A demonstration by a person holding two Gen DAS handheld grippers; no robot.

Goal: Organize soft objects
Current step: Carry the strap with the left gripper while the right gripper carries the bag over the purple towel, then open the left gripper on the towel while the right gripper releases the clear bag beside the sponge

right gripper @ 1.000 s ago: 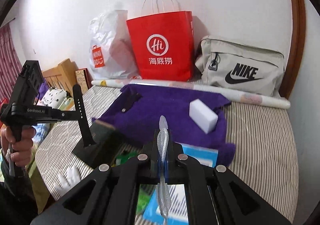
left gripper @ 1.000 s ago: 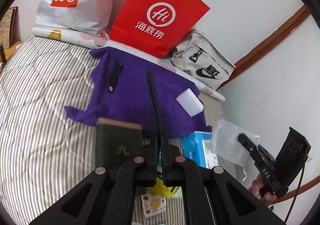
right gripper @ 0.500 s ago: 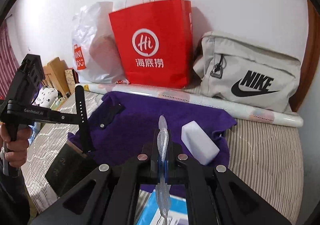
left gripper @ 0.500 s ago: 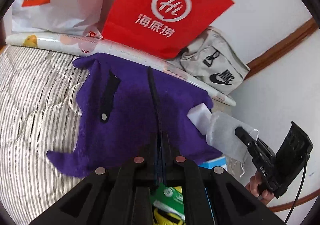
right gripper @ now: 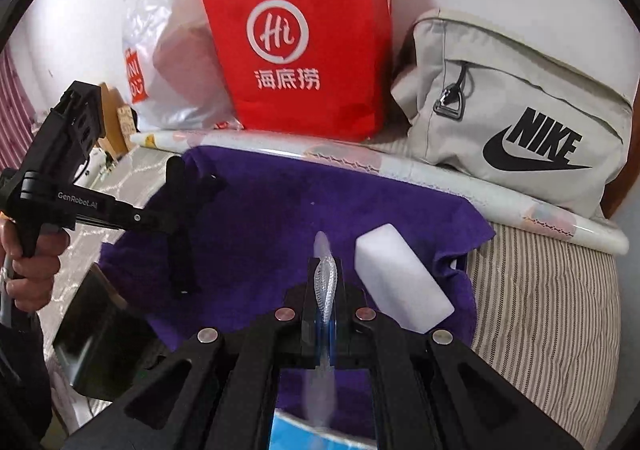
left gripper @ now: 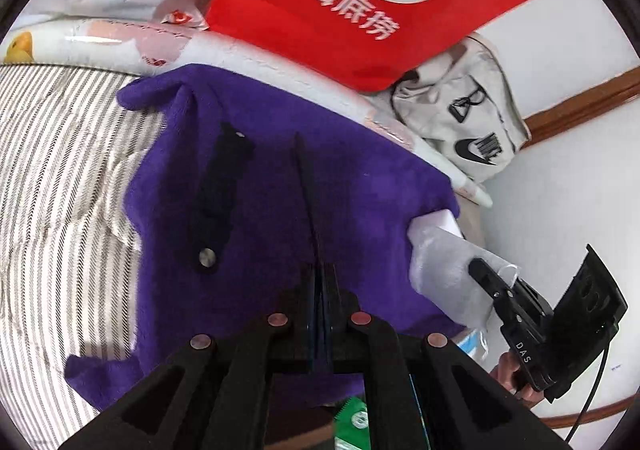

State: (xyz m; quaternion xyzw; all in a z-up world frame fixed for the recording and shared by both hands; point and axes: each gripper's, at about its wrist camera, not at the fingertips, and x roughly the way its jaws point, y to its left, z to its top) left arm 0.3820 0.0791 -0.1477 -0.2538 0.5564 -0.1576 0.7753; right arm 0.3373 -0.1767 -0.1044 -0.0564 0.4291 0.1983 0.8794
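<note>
While both tools angle down over the bed [right gripper: 560, 290], the purple towel [left gripper: 280, 210] lies spread on the striped bedding, probably as the collecting spot for the soft things. At its left lies a black watch strap half [left gripper: 218, 202]. Next, the left hand-held gripper [left gripper: 318, 290] is clenched on the other black strap [left gripper: 306, 186], which juts stiffly forward over the towel's middle. Further right, the right hand-held gripper [right gripper: 325, 282] is clamped on a white face mask [right gripper: 325, 278], pinched edge-on so that it hangs flat. A white sponge block [right gripper: 400, 282] rests on the towel's right side, just beside that gripper. Each hand [right gripper: 28, 270] wraps a pistol-style handle. Behind stand a red paper bag [right gripper: 300, 34] and a grey Nike bag [right gripper: 520, 122].
</note>
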